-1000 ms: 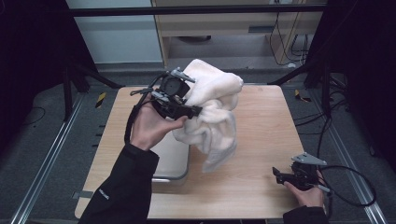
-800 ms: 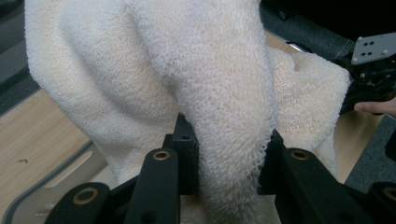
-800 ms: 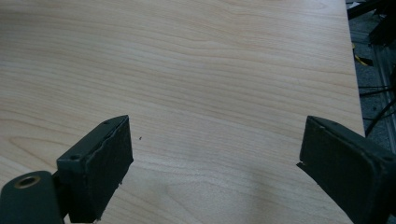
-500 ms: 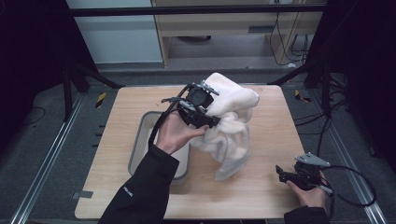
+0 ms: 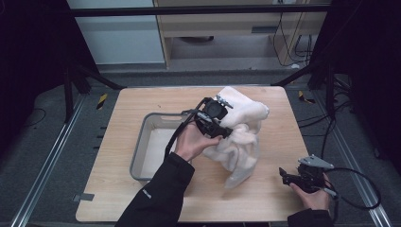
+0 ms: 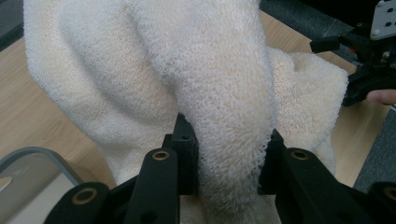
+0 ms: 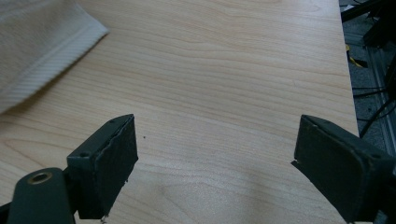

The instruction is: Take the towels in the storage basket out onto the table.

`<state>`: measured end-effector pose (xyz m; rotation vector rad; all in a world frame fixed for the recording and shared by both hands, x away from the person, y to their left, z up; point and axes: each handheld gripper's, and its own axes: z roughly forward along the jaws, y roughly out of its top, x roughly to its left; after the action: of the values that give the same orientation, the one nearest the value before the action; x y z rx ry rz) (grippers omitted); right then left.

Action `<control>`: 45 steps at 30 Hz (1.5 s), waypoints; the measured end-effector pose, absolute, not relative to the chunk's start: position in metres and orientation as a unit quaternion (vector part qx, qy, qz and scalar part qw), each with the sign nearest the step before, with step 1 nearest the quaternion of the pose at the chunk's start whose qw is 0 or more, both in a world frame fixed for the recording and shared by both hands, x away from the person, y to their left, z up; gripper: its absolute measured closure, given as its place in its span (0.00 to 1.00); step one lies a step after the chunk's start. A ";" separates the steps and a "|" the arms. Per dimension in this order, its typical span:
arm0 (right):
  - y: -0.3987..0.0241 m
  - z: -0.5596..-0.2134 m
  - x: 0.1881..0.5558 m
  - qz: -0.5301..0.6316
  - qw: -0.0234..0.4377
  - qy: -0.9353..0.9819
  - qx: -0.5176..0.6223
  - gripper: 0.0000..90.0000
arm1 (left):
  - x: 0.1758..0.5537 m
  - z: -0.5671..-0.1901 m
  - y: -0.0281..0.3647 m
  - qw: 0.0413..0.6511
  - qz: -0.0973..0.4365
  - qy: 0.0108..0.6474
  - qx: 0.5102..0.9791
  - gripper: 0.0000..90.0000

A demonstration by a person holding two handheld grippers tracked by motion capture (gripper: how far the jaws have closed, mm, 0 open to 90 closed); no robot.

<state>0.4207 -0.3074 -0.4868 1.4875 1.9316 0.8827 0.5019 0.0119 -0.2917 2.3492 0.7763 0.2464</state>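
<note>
Softly bunched cream terry towel (image 6: 224, 88) (looped pile) in left hand-held gripper (image 6: 229, 161).

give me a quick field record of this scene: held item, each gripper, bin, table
held item: white towel, bunched, lower end draped onto the table
left gripper: shut on the towel, a thick fold pinched between the pads
right gripper: open, nothing between the pads, jaws have just been closing; low over bare wood near the right front corner
bin: grey bin left of the towel, looks empty
table: light wooden table
</note>
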 end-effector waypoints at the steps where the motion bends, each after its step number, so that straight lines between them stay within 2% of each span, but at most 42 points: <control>1: -0.307 -0.487 0.421 0.327 0.272 0.717 0.552 0.15 | 0.503 -0.295 0.010 0.321 0.092 0.295 0.895 0.76; 7: -0.307 -0.488 0.421 0.326 0.270 0.719 0.552 0.15 | 0.508 -0.316 0.005 0.323 0.074 0.296 0.896 0.76; 30: -0.306 -0.490 0.422 0.320 0.263 0.723 0.553 0.15 | 0.515 -0.375 -0.013 0.287 0.056 0.307 0.906 0.73; 45: -0.306 -0.491 0.423 0.318 0.264 0.724 0.553 0.14 | 0.515 -0.405 -0.021 0.274 0.045 0.315 0.908 0.64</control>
<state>0.4227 -0.3063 -0.4908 1.4940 1.9570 0.8594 0.5151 -0.0214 -0.4048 2.4411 0.8465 0.1214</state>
